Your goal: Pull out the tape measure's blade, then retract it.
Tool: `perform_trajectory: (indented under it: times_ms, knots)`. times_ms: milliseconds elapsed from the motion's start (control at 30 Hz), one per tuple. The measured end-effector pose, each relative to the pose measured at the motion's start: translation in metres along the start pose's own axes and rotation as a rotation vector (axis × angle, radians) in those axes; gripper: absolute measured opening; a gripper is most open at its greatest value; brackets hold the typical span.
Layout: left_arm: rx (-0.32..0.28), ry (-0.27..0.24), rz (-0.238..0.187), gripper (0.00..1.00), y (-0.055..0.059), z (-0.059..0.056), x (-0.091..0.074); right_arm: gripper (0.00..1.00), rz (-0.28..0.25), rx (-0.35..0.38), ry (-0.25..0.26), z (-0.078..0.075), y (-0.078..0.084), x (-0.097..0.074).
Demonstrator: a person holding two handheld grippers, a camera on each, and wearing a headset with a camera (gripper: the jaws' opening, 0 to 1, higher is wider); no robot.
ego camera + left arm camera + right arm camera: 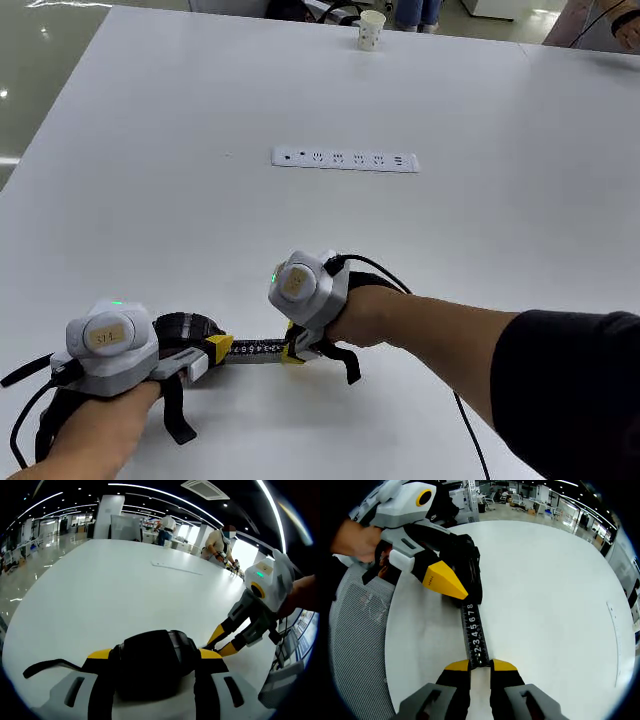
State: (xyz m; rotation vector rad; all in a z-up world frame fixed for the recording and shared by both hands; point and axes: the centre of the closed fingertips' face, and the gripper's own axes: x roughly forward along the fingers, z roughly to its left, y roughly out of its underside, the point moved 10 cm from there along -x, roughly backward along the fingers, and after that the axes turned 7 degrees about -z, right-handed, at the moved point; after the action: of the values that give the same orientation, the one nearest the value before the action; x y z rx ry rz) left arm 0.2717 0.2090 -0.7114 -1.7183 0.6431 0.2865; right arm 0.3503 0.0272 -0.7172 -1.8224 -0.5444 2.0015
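Note:
A black tape measure case [185, 330] lies on the white table [300, 90] near its front edge. My left gripper [205, 345] is shut on the case [150, 672], with a yellow-tipped jaw on each side of it. A short length of the black blade [255, 350] runs right from the case. My right gripper [292, 353] is shut on the blade's end. In the right gripper view the blade [474, 630] shows white numbers up to about 8, and the right gripper [480, 665] pinches its tip. The case [467, 565] sits beyond it.
A white power strip [345, 159] lies mid-table and a paper cup [371, 30] stands at the far edge. Wide bare tabletop stretches beyond the grippers. A mesh chair [355, 645] stands beside the table edge. People [222, 542] stand beyond the far end.

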Motion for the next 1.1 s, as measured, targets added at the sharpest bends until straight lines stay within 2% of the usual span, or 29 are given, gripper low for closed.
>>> perform_trajectory:
  times_ms: [167,333,500,1100]
  knots:
    - [-0.003,0.003,0.000,0.60,0.000,-0.001,-0.001,0.10,-0.006,-0.018,-0.017,-0.001,0.000,0.000]
    - [-0.009,0.006,0.001,0.60,-0.001,-0.001,-0.001,0.11,-0.031,0.039,-0.024,-0.001,-0.002,0.002]
    - [-0.010,0.007,0.003,0.60,0.000,-0.001,-0.001,0.10,-0.034,-0.004,-0.024,0.001,-0.007,0.003]
    - [-0.020,0.012,0.006,0.60,0.000,0.000,-0.001,0.10,-0.043,-0.006,-0.007,0.003,-0.011,0.009]
